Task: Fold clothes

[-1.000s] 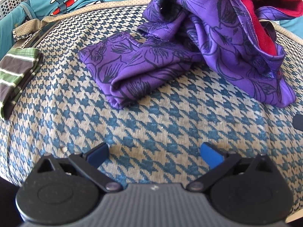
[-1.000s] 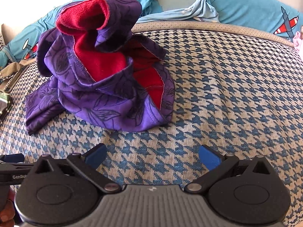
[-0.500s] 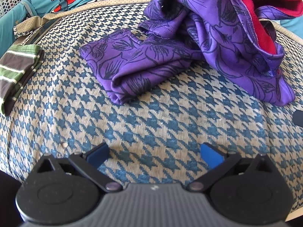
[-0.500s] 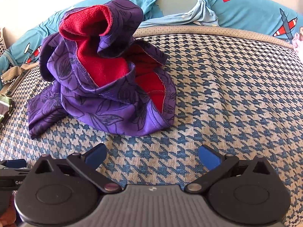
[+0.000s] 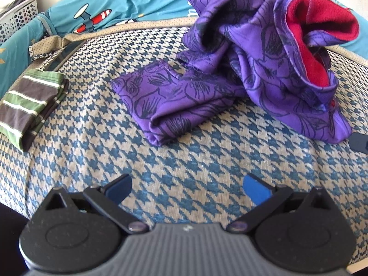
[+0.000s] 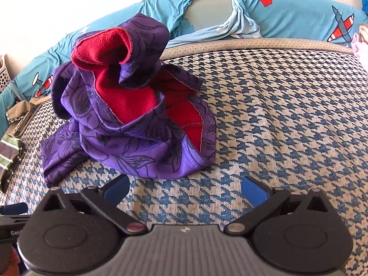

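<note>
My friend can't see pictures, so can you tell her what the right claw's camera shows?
A crumpled purple flowered garment with red fleece lining sits heaped on a blue-and-cream houndstooth cushion. The open right claw hovers just in front of it, holding nothing. Behind lies a turquoise sheet with airplane prints.

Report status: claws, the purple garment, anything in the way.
Left claw open, empty. Right claw open, empty. Purple garment crumpled in a heap, red lining showing, unfolded. Striped folded cloth lies apart at left, not obstructing.

Purple red-lined garment (image 5: 264,78) — crumpled, heaped on the houndstooth cushion (image 5: 184,161).
</note>
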Tool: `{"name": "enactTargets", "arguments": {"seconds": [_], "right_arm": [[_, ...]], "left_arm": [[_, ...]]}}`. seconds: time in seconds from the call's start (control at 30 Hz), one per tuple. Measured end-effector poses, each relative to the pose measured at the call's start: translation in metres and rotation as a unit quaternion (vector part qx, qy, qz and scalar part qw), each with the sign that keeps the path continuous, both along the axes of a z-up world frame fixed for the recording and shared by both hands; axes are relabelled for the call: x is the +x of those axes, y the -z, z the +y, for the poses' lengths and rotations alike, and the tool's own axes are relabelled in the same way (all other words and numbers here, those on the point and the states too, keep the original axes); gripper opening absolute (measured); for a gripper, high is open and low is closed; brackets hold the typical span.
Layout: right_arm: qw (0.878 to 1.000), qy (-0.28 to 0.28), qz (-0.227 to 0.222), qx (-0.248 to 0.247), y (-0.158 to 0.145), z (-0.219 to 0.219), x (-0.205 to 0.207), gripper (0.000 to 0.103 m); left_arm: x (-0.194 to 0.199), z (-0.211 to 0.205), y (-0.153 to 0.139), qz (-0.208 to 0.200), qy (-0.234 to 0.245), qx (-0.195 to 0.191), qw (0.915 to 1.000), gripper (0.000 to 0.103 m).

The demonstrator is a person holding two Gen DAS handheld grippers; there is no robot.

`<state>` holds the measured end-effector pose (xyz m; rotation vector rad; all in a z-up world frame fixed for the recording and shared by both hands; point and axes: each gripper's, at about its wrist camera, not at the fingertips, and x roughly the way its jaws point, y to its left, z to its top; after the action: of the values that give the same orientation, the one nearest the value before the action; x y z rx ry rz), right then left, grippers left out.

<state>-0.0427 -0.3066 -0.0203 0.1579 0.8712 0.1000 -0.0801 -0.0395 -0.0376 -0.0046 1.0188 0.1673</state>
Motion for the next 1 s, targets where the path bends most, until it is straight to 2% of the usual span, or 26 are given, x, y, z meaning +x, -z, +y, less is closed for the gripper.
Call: {"name": "enactTargets", "arguments": {"seconds": [0.1,0.2,0.37,0.53,1.0], "right_arm": [[1.0,0.003,-0.003,0.0,0.0,0.0,0.0,0.103],[1.0,-0.021,0.005,-0.003,0.002,0.003,0.0,0.103],[0.998,-0.047,-0.017,-0.036,0.001,0.015,-0.006,0.103],[0.998,-0.059,-0.024,-0.027,-0.002,0.018,-0.007,0.103],[0.999,-0.05,-0.007,-0.018,0.002,0.016,-0.004,0.103]], "left_arm": [[-0.003,-0.001,-0.009,-0.01,-0.002,-0.004,0.9999,0.103],[-0.006,-0.002,-0.015,-0.018,-0.004,-0.006,0.9998,0.103],[-0.011,-0.002,-0.023,-0.026,-0.011,-0.012,0.9995,0.103],[-0.014,-0.002,-0.025,-0.029,-0.013,-0.009,0.9995,0.103],[-0.019,-0.002,-0.028,-0.033,-0.017,-0.004,0.9993,0.103]]}}
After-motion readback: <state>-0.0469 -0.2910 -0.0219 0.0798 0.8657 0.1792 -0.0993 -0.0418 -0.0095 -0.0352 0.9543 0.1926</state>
